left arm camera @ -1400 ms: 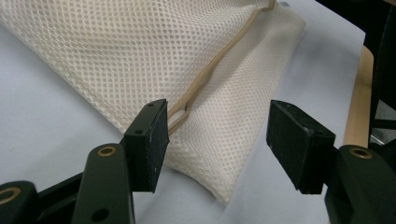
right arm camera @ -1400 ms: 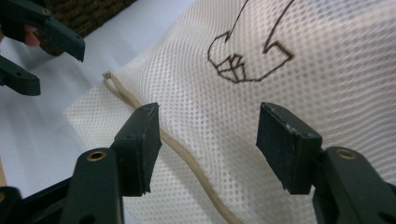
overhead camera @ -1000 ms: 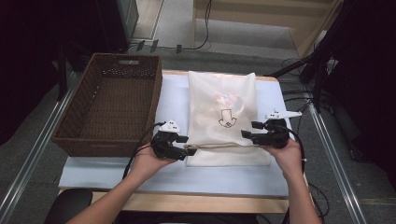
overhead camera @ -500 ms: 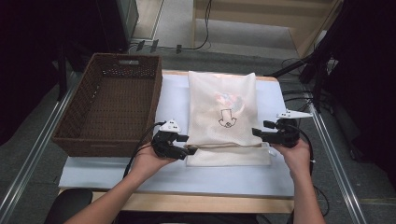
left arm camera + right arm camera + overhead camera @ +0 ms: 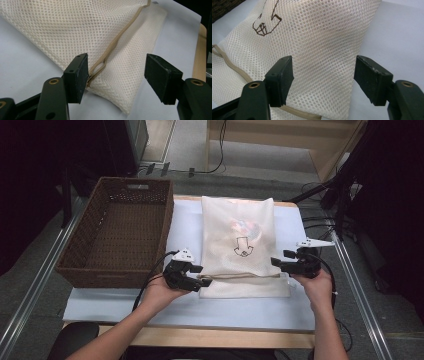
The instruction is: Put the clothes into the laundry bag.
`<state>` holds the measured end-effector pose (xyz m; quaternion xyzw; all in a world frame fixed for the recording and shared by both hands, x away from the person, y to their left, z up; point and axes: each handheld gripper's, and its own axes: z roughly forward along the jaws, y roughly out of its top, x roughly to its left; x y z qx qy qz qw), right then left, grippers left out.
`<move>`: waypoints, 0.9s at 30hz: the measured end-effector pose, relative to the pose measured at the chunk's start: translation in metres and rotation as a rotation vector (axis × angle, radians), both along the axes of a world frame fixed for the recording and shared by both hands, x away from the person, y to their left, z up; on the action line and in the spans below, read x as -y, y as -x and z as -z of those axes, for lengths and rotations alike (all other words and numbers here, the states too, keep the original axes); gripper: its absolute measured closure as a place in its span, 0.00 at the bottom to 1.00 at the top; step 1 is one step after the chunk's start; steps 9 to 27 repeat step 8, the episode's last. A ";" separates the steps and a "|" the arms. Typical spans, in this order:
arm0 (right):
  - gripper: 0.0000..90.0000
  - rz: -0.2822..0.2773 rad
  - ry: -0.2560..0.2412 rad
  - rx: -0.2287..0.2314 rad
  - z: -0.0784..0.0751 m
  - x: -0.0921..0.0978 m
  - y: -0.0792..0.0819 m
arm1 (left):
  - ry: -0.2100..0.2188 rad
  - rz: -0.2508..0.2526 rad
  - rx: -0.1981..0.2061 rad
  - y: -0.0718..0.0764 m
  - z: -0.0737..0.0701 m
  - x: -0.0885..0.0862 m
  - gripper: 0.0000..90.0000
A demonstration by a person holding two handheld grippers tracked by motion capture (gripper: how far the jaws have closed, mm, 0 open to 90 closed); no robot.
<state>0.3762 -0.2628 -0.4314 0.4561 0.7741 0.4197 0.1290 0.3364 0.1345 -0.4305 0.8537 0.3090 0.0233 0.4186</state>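
Both tongs stood wide open at the near end of the mesh bag, nothing gripped yet.

At the bench's left edge sat the wicker basket (image 5: 117, 232), empty as far as the high view showed, its near right corner close to the left gripper (image 5: 196, 281). That gripper's jaws were spread wide around the bag's near left corner, the tan drawstring (image 5: 113, 46) looped just beside one jaw. The mesh bag (image 5: 240, 245) lay flat at the bench's middle, reaching toward the far edge, something coloured inside. The right gripper (image 5: 276, 263) hovered at the bag's near right edge, jaws equally wide. Judging from this, grasping and lifting the bag were all left to do. Nothing blocked either grasp; the basket wall stood close on the left.
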 end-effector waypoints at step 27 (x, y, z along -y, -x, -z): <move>0.36 0.000 0.005 0.000 0.001 0.000 0.000 | 0.018 -0.004 -0.005 -0.002 0.003 0.000 0.39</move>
